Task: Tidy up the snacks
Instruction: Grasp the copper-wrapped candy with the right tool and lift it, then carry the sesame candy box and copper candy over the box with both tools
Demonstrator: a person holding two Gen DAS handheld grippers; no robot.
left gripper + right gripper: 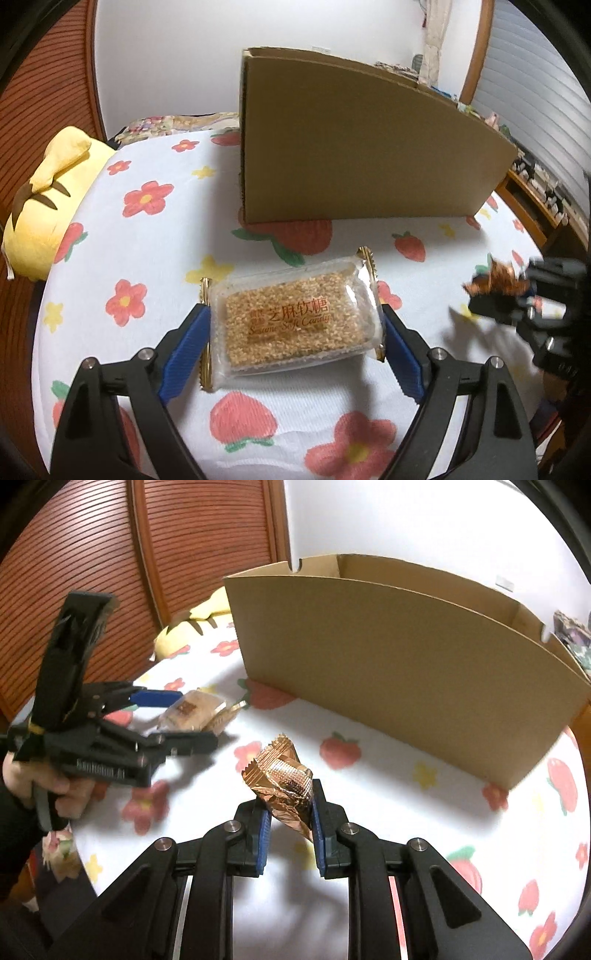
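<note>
Two snacks in play here, and the cardboard box [406, 672] is the landmark for all of it, standing open-topped on the flowered tablecloth [147, 240]. In front of the box's near wall, the right gripper [290, 812] has its jaws pressed together on a copper foil-wrapped snack [284, 775], pinching the crumpled wrapper low down while most of the packet sticks up above the pads. That is the first worry: a grip on loose foil rather than on the body inside could let the packet swing or slide out on the way over the box wall, and the wall looks tall from here, so a low carry may clip its top edge. Off to the left of the box front, the left gripper [295, 332] is spread wide around the sesame soft candy packet [291, 321], blue pads [184, 354] flanking its two crimped ends. The wrapper's edges seem to brush the pads, though I can't be sure from this angle whether there is real pressure or the packet simply lies on the cloth between them. If the jaws close on those ends, the slick film could buckle or squirt forward toward the box; a lift without a firm squeeze likely leaves it behind.
</note>
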